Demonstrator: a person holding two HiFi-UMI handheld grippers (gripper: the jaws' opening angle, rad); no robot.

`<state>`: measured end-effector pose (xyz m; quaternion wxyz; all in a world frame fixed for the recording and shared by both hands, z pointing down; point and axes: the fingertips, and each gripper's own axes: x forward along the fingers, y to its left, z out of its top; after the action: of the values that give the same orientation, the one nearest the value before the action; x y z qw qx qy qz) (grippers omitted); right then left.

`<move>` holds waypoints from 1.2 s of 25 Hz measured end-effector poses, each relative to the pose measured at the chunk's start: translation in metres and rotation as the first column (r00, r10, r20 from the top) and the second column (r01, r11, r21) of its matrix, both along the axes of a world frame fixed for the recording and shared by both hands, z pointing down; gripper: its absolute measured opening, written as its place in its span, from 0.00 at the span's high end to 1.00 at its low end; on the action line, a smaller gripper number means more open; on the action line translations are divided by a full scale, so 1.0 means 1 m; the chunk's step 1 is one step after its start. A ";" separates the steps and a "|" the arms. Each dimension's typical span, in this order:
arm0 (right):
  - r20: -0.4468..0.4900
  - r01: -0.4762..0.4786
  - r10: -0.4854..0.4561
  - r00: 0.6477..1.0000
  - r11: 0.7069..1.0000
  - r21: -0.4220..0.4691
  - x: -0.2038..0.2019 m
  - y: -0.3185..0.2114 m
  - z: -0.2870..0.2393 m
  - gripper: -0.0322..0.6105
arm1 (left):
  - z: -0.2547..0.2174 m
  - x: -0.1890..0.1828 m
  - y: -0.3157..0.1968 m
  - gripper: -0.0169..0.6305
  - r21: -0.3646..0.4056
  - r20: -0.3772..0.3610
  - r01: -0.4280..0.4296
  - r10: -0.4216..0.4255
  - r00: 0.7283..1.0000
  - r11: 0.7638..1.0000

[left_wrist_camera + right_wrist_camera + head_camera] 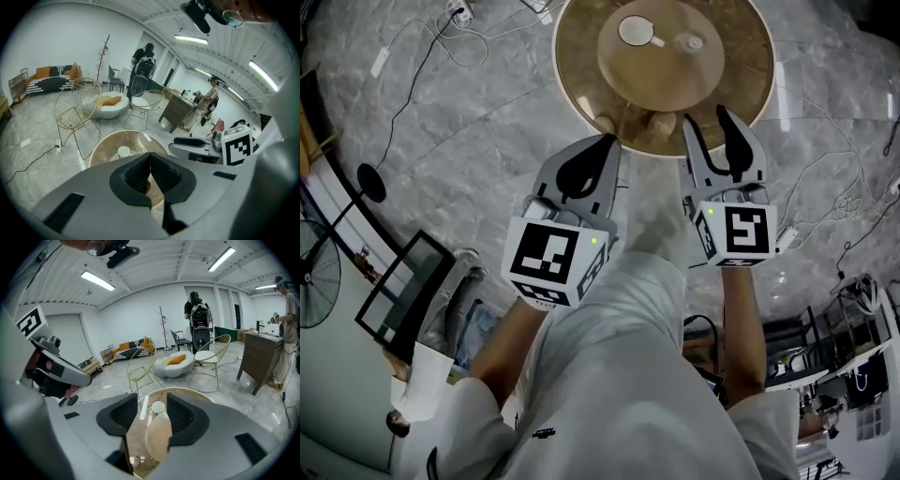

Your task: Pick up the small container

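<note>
The small white round container (636,31) sits on the round gold table (581,66), on its raised tan middle disc. The left gripper view shows the container (123,151) beyond the jaws, and in the right gripper view it (158,407) lies in line with the jaw gap. My left gripper (614,141) hovers at the table's near edge, its jaws shut together with nothing held (150,157). My right gripper (705,117) stands open over the near rim, short of the container. A beige rounded shape (158,439) shows below its open jaws (152,414); what it is I cannot tell.
Another small pale item (689,41) sits beside the container. Cables (441,37) trail over the marble floor left and right of the table. A floor fan (314,277) stands at the far left. Wire chairs (140,364) and standing people (143,65) are beyond the table.
</note>
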<state>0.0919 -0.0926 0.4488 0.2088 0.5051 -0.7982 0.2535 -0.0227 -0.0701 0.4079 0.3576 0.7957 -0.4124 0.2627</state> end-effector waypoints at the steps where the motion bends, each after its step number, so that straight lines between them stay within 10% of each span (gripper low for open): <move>1: 0.000 0.015 -0.015 1.000 1.000 0.000 -0.001 -0.002 0.005 0.63 | 0.004 0.004 0.001 0.94 -0.008 -0.004 -0.001 0.001 1.000 1.000; 30: -0.045 0.190 -0.192 0.980 0.980 -0.055 0.031 -0.051 0.164 0.35 | 0.127 0.050 -0.010 0.94 -0.116 0.058 0.058 -0.051 0.997 0.992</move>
<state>0.1230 -0.1440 0.6132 0.2648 0.4270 -0.8308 0.2393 0.0271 -0.0800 0.5351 0.3994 0.7542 -0.4274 0.2983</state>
